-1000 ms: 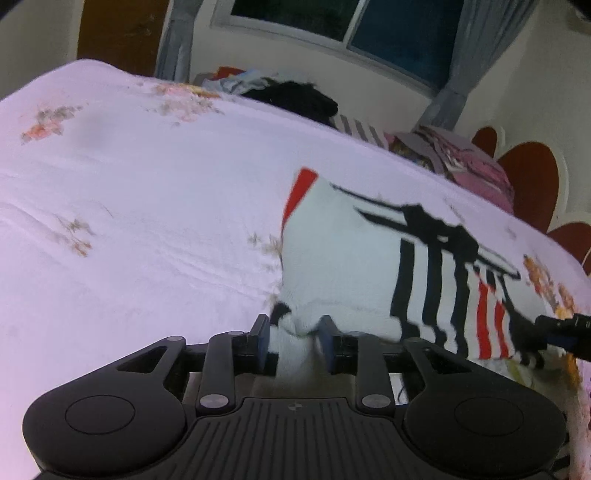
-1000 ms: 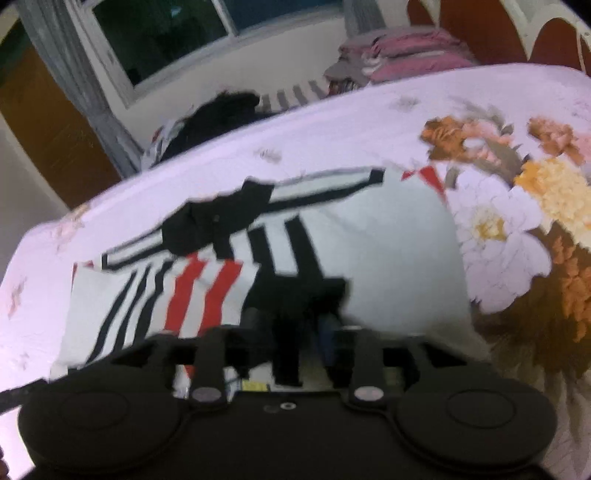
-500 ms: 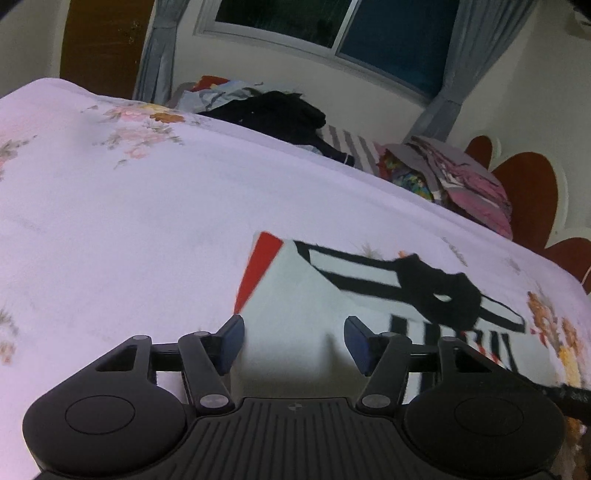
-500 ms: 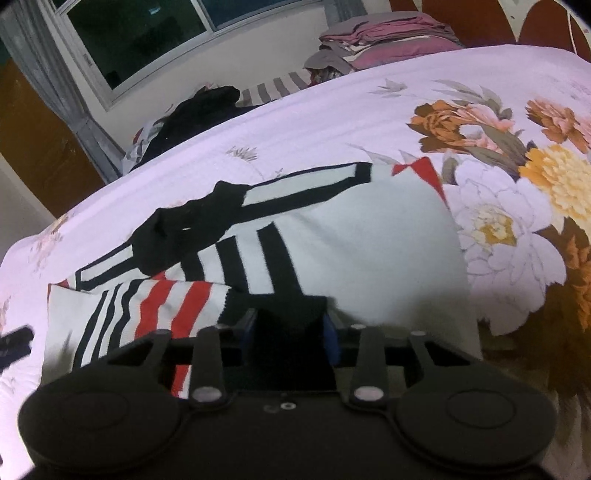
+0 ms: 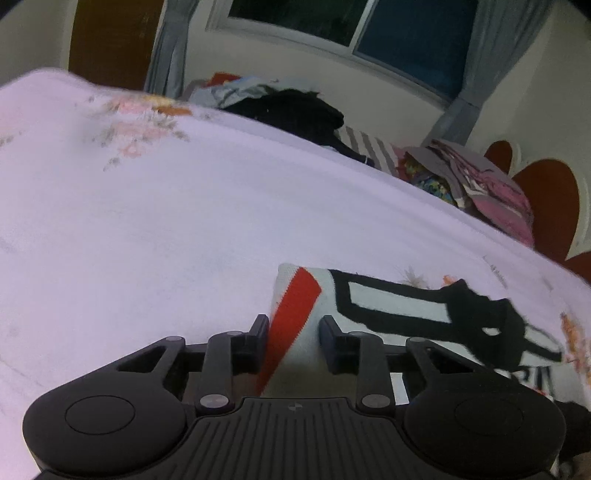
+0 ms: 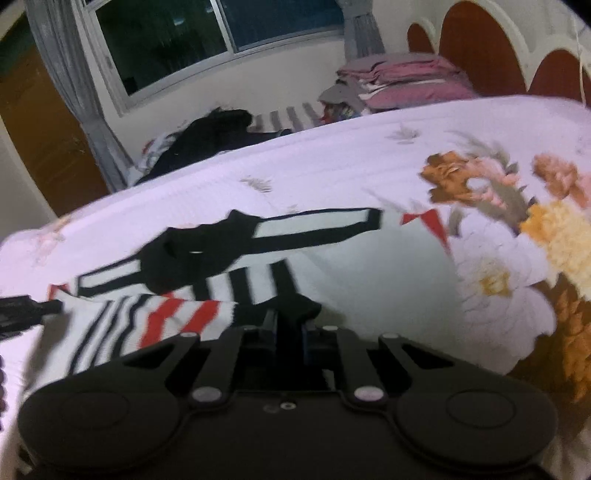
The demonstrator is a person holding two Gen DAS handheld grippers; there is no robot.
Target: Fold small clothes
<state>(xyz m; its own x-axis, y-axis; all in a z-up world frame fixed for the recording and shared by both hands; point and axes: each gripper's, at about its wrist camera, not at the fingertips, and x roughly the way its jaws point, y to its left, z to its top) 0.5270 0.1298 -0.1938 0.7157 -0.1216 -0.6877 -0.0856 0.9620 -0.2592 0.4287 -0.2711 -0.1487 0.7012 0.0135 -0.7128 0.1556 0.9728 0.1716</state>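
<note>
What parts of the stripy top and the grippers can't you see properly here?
- Left wrist view: the stripy top's near edge is hidden behind the left gripper.
- Right wrist view: the right gripper covers the black fabric it pinches, and motion blurs the stripes.
- Both views: the pile of clothes beyond the bed is too small to identify.

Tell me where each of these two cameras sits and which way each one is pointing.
Left wrist: sits low behind the left gripper, facing across the pale floral bedspread toward the window; its open black fingers flank the corner of the white knit garment with black and red stripes.
Right wrist: sits behind the right gripper, facing the same window wall; its fingers are shut on the garment's black hem, and the left gripper's tip shows at the left edge.
Shared: the garment, bedspread, window, and pile of dark clothes.
</note>
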